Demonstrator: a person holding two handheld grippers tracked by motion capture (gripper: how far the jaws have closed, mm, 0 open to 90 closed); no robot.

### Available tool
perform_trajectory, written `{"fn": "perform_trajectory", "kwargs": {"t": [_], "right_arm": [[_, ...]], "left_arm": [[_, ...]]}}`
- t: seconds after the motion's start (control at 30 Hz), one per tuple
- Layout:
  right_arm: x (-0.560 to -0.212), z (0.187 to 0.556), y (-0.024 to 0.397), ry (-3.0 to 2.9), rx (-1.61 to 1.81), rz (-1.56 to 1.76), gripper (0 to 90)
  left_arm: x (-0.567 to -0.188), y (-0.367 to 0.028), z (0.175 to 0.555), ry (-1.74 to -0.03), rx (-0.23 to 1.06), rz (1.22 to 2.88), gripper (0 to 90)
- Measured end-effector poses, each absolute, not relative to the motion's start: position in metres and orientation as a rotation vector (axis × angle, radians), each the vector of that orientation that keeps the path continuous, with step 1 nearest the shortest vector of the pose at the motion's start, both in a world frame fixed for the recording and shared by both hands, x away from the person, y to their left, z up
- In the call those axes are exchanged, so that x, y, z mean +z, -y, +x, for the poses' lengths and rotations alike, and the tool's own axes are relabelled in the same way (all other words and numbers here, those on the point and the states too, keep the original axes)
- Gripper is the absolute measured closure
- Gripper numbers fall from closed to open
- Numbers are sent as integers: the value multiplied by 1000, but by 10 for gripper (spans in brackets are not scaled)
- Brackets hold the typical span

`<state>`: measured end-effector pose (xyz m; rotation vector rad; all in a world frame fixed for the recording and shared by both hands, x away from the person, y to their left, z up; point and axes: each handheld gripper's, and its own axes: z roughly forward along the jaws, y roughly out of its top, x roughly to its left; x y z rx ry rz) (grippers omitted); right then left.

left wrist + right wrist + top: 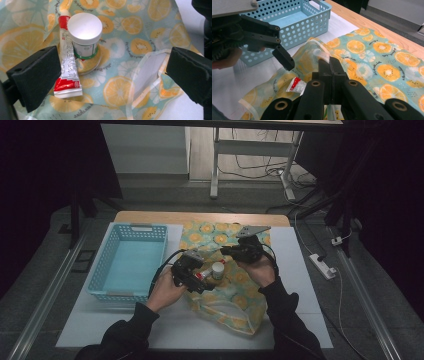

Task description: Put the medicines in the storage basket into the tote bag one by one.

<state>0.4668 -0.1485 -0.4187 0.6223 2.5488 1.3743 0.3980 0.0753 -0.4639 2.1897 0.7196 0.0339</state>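
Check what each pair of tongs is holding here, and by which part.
Left tongs: open, holding nothing; the tube and jar lie between them. Right tongs: shut on the fruit-print bag, apparently its clear rim strip.

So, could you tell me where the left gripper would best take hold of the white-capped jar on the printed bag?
Probably by the jar body below its white cap, with the open left gripper coming from above. The jar stands upright and round, but a red-and-white tube leans against one side, so place the jaws clear of it.
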Motion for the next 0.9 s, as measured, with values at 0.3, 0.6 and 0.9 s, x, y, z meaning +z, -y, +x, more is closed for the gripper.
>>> {"fn": "perform_trajectory", "kwargs": {"t": [0.3, 0.6, 0.9], "right_arm": [[-417, 465, 148, -2547, 1377, 614, 900], [-417, 465, 148, -2546, 1377, 606, 900], [-417, 465, 149, -2550, 1376, 610, 900]], "left_arm": [[-466, -73, 383, -690, 39, 2195, 4], [-472, -72, 370, -683, 91, 2188, 0], [-485, -66, 364, -689, 43, 2249, 0]]}}
